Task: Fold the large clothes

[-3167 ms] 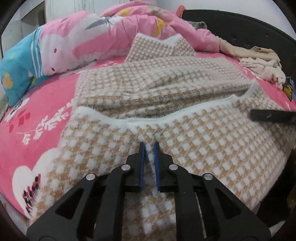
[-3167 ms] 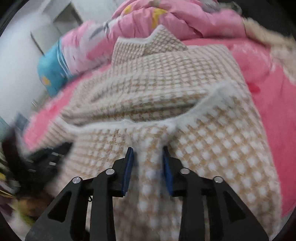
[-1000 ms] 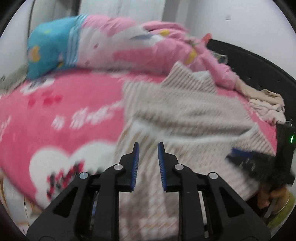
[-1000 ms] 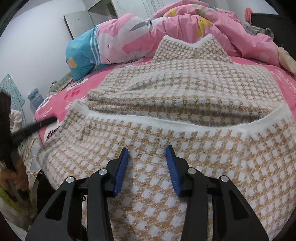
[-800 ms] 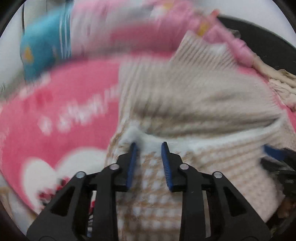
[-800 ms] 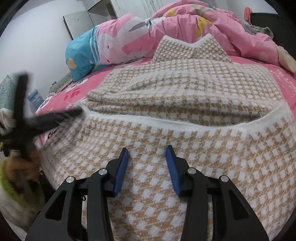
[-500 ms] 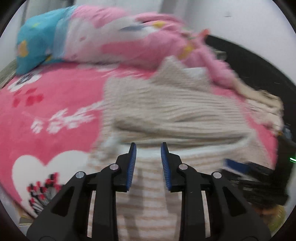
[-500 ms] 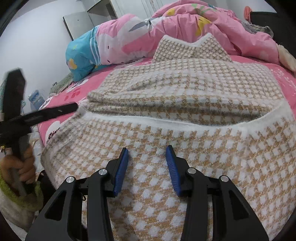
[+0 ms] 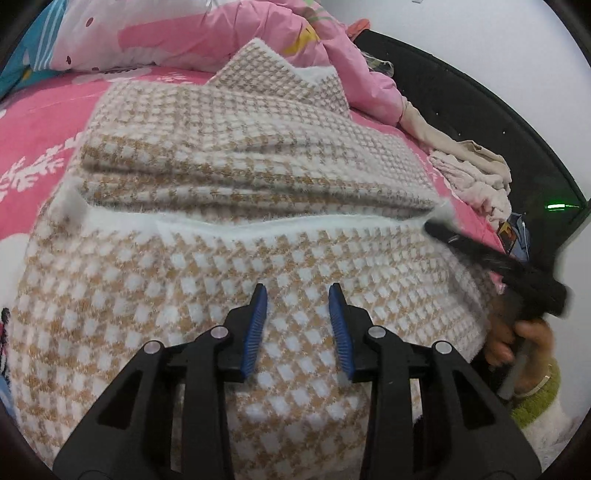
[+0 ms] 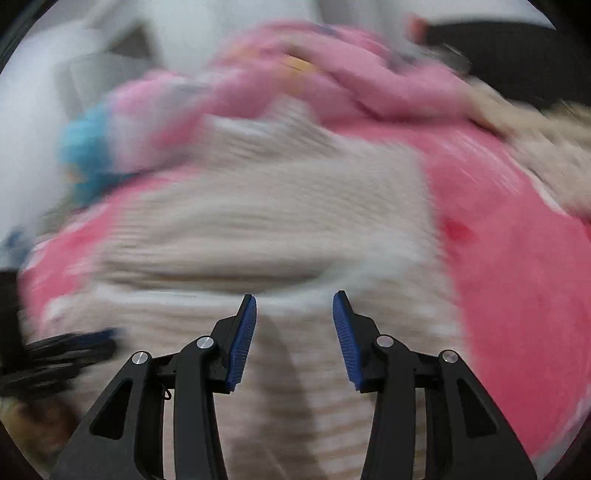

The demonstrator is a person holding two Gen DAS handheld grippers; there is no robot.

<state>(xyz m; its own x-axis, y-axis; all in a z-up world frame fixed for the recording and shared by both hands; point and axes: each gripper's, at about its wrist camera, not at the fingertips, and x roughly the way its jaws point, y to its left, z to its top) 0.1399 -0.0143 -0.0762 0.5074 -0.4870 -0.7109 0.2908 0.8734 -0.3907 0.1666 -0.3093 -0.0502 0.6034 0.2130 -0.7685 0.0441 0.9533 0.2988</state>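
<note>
one checked sweater (image 9: 258, 206) lies folded on the pink bed (image 9: 33, 118), with a pink quilt (image 9: 192, 33) and beige clothes (image 9: 476, 173) behind it. the left gripper (image 9: 297, 295) is opening over the sweater with nothing pinched. the right gripper (image 10: 293, 306) is closing, empty, its view blurred.

Home bedroom: pink bedsheet (image 9: 37, 110), rumpled quilt (image 9: 184, 40), black headboard (image 9: 480, 118).

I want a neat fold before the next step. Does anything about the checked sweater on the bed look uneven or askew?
Yes. On the checked sweater, the white-trimmed hem folded up over the body runs wavy, and its corner near the right gripper is lifted. The collar pokes up at the far end. The right wrist view is too blurred to add more.
</note>
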